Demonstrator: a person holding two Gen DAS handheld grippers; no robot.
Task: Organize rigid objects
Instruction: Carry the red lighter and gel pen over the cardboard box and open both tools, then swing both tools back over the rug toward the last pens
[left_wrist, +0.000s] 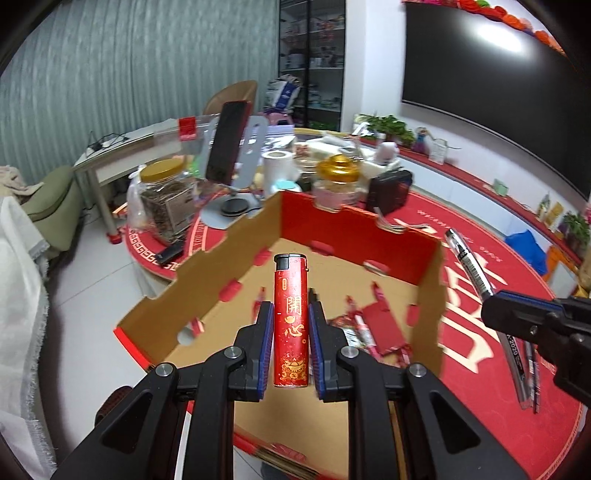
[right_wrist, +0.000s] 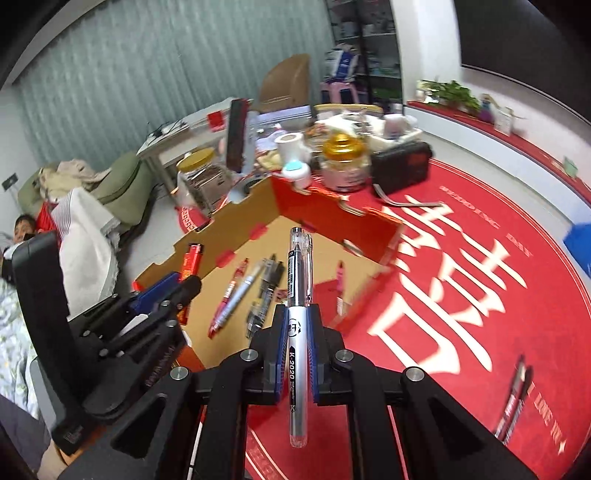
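My left gripper (left_wrist: 290, 308) is shut on a red lighter (left_wrist: 290, 325) with gold characters, held upright over the open cardboard box (left_wrist: 354, 236). The box has red outer walls. Several pens (right_wrist: 236, 291) and a red packet (left_wrist: 384, 325) lie on its floor. My right gripper (right_wrist: 299, 312) is shut on a silver pen with a clear cap (right_wrist: 297, 332), above the box's near right corner. Each wrist view shows the other gripper: the right gripper (left_wrist: 495, 306) with its pen (left_wrist: 469, 266), and the left gripper (right_wrist: 181, 286) with the lighter (right_wrist: 190, 264).
Two more pens (right_wrist: 515, 398) lie on the red round mat (right_wrist: 461, 295) right of the box. Behind the box stand a yellow-lidded jar (left_wrist: 166, 199), a phone on a stand (left_wrist: 227, 144), a gold-lidded jar (left_wrist: 338, 184) and a black radio (left_wrist: 389, 190). A person (right_wrist: 24, 229) lies far left.
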